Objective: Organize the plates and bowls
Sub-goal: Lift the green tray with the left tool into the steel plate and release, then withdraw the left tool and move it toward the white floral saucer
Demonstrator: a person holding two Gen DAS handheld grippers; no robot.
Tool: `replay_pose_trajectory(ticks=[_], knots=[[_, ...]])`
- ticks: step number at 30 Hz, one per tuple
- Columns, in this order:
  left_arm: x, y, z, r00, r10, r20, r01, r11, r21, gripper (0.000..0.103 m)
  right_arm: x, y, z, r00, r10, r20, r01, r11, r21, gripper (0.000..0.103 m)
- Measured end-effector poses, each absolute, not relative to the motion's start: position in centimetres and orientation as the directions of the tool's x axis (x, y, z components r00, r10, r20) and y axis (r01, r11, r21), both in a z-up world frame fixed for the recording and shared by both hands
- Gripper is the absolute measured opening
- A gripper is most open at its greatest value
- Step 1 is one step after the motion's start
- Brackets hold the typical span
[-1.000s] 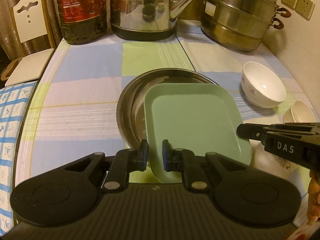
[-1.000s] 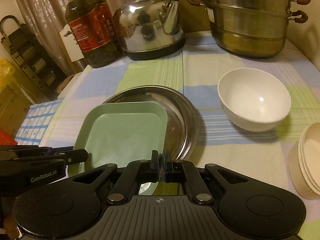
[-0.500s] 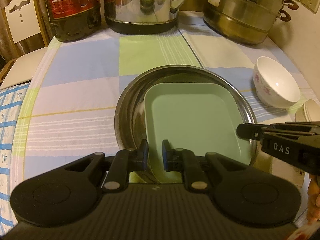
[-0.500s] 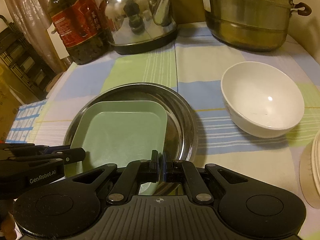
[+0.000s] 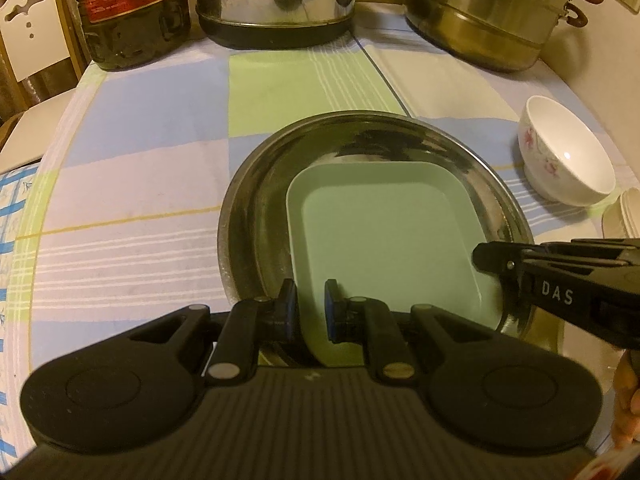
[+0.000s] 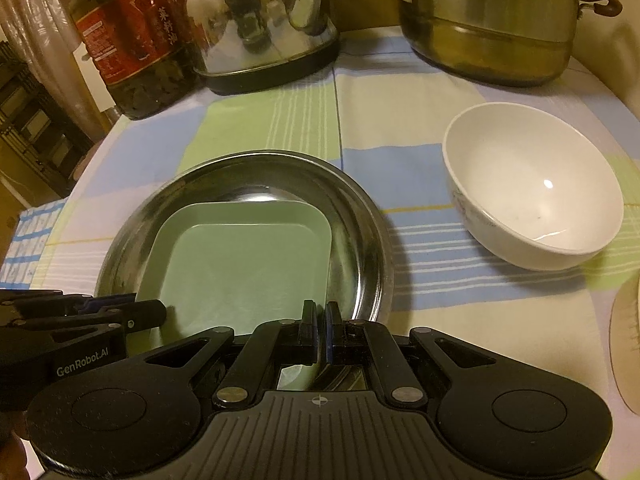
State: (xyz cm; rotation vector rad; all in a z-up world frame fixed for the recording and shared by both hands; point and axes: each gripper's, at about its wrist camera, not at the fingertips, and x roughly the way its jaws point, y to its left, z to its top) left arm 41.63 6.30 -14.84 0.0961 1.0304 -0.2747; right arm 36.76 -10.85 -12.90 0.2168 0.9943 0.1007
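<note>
Lower the square pale green plate (image 5: 384,236) flat inside the round shiny metal tray (image 5: 248,216), slowly. Left gripper (image 5: 308,308) and right gripper (image 6: 320,330), pinched tight on its near rim (both hands), open only once settled.

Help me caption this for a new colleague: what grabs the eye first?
The green plate lying in the steel pan at centre, pinched at its near rim by both the left gripper and the right gripper. To the right stands a white bowl; a kettle and steamer pot line the back.
</note>
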Motion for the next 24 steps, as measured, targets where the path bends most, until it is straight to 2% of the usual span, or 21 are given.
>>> replay_pose_trajectory(ticks=[10, 14, 16, 18, 19, 24], knots=[[41.6, 5.9, -14.2, 0.507, -0.178, -0.843, 0.29, 0.957, -0.028, 0.019, 36.8, -10.9, -12.2, 0.568, 0.166, -0.806, 0.017, 0.977, 0.214, 0.004], [40.8, 5.9, -13.0, 0.528, -0.172, -0.831, 0.294, 0.956, -0.011, 0.022, 36.1, -11.2, -11.2, 0.589, 0.178, -0.788, 0.014, 0.973, 0.231, 0.008], [40.1, 5.9, -12.2, 0.536, -0.178, -0.825, 0.296, 0.955, -0.014, 0.022, 35.4, -11.4, -10.6, 0.597, 0.183, -0.781, 0.01, 0.972, 0.236, 0.018], [39.3, 6.0, -11.5, 0.542, -0.182, -0.82, 0.297, 0.955, -0.016, 0.024, 34.7, -11.7, -10.1, 0.606, 0.193, -0.772, 0.009, 0.968, 0.25, 0.051], [38.8, 6.0, -11.1, 0.544, -0.182, -0.819, 0.297, 0.955, -0.016, 0.026, 34.1, -11.9, -9.8, 0.61, 0.203, -0.766, 0.01, 0.965, 0.264, 0.056], [35.9, 5.7, -9.7, 0.537, -0.176, -0.825, 0.279, 0.96, -0.023, 0.028, 31.5, -12.8, -8.5, 0.609, 0.231, -0.759, -0.002, 0.957, 0.29, 0.059]])
